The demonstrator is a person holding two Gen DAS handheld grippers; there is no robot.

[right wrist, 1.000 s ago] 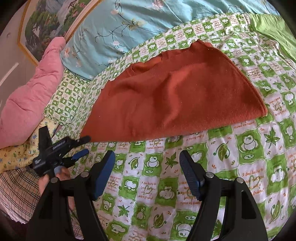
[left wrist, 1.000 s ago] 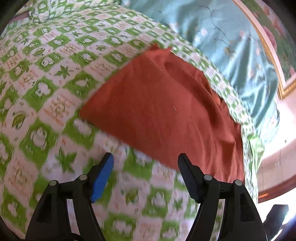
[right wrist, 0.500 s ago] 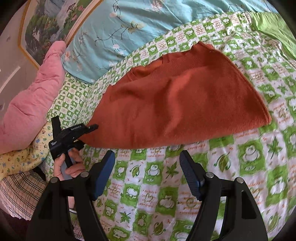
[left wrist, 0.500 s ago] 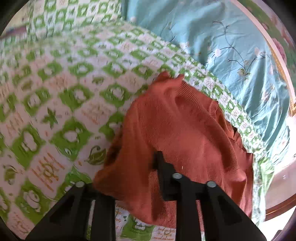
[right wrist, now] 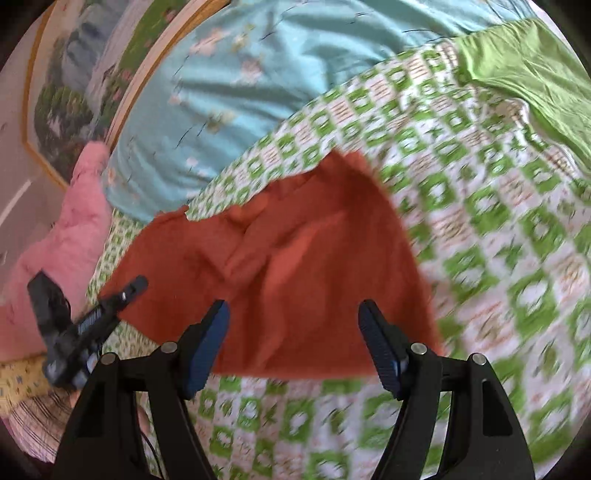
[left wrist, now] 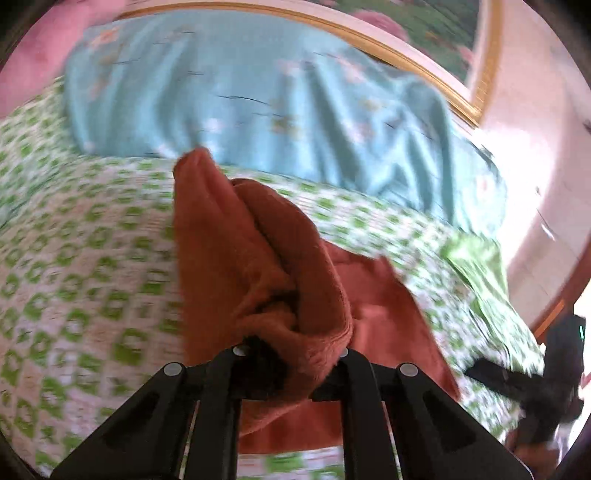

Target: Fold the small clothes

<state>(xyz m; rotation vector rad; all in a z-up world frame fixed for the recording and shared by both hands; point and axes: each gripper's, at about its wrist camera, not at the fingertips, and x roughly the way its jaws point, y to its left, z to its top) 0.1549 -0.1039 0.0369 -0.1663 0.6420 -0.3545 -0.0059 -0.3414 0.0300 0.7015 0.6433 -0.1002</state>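
Observation:
A rust-orange garment lies on the green-and-white patterned bedspread. My left gripper is shut on a bunched corner of the orange garment and lifts it off the bed; the fingertips are hidden in the cloth. The left gripper also shows at the garment's left corner in the right wrist view. My right gripper is open and empty, low over the garment's near edge. The right gripper also shows at the far right of the left wrist view.
A light blue flowered quilt lies along the back of the bed. A pink pillow is at the left, a plain green cloth at the far right. A framed picture hangs on the wall behind.
My left gripper closed on the garment's corner and lifted it, bunching the cloth. My right gripper moved forward to the garment's near edge and stayed open.

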